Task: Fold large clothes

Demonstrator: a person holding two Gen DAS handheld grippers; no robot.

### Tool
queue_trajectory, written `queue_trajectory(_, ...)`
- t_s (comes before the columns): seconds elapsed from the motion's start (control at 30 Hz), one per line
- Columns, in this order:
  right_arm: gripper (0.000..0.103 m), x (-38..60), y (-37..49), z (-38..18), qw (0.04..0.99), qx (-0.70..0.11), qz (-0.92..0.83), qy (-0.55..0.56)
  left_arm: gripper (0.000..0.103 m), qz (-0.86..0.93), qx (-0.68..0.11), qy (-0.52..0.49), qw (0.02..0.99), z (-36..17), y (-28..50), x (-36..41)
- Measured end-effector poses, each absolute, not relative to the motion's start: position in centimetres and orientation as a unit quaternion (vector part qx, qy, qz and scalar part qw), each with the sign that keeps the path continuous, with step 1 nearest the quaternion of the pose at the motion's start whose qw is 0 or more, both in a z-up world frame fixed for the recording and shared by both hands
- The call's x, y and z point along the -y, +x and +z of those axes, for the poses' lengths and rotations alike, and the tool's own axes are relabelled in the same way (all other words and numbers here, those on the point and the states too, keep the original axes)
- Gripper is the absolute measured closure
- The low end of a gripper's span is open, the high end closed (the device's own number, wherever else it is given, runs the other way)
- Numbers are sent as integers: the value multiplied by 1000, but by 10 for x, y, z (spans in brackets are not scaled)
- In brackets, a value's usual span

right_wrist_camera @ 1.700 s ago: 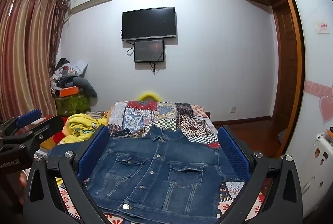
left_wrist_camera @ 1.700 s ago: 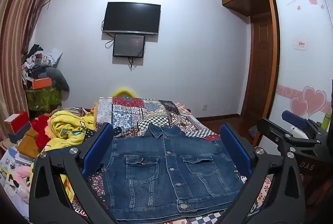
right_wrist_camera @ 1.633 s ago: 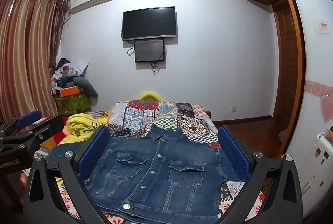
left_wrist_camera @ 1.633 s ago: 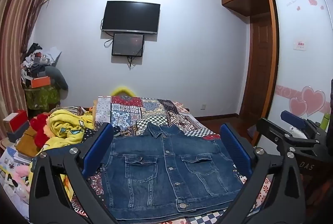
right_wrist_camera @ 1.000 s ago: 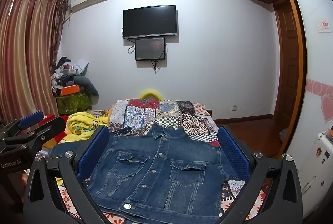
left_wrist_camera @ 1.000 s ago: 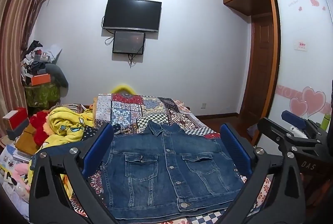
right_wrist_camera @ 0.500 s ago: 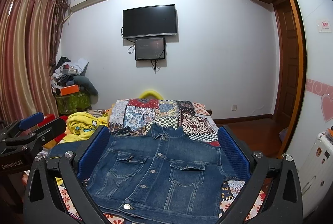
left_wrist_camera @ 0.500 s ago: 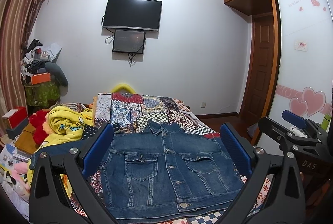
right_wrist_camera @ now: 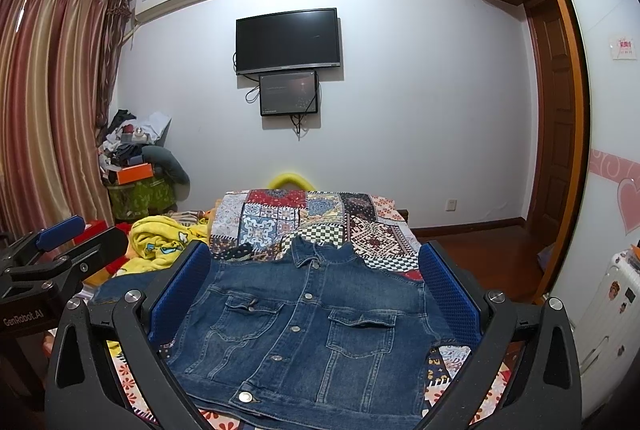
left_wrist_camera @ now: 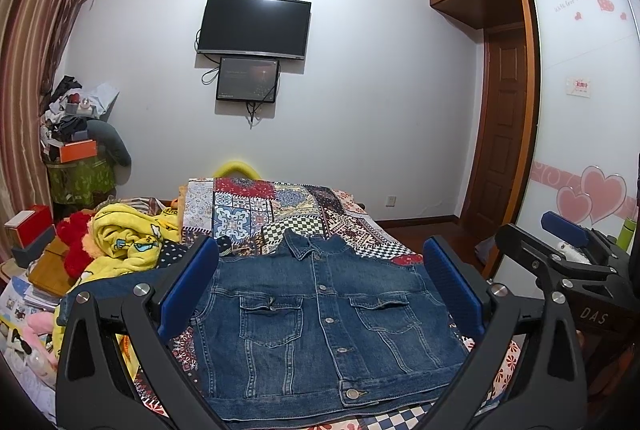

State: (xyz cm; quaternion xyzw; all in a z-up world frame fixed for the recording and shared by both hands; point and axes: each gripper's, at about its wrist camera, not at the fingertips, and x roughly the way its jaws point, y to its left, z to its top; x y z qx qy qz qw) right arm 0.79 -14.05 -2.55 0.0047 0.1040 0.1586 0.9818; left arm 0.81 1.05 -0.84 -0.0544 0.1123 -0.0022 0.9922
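A blue denim jacket (left_wrist_camera: 320,322) (right_wrist_camera: 308,326) lies flat and buttoned on the patchwork bed cover (left_wrist_camera: 256,206) (right_wrist_camera: 304,218), collar towards the far wall. One sleeve stretches out to the left (left_wrist_camera: 112,286). My left gripper (left_wrist_camera: 320,258) hangs above the jacket's near part, open, nothing between its blue pads. My right gripper (right_wrist_camera: 314,262) is likewise open and empty above the jacket. Each gripper shows in the other's view: the right one (left_wrist_camera: 568,250) at the right edge, the left one (right_wrist_camera: 52,250) at the left edge.
A yellow blanket (left_wrist_camera: 124,242) and red plush pile lie on the bed's left side. Boxes and clutter (left_wrist_camera: 72,150) stand in the left corner by the curtains. A television (left_wrist_camera: 254,26) hangs on the far wall. A wardrobe (left_wrist_camera: 580,110) and door are at the right.
Both grippers have dipped and tilted only slightly; the jacket has not moved and both grippers stay open.
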Motion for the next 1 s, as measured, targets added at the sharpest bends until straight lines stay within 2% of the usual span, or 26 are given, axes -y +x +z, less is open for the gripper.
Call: queue_trajectory(1.0, 0, 138, 9, -28, 981, -108, 159, 7, 0, -4, -113, -59, 992, -9, 8, -14)
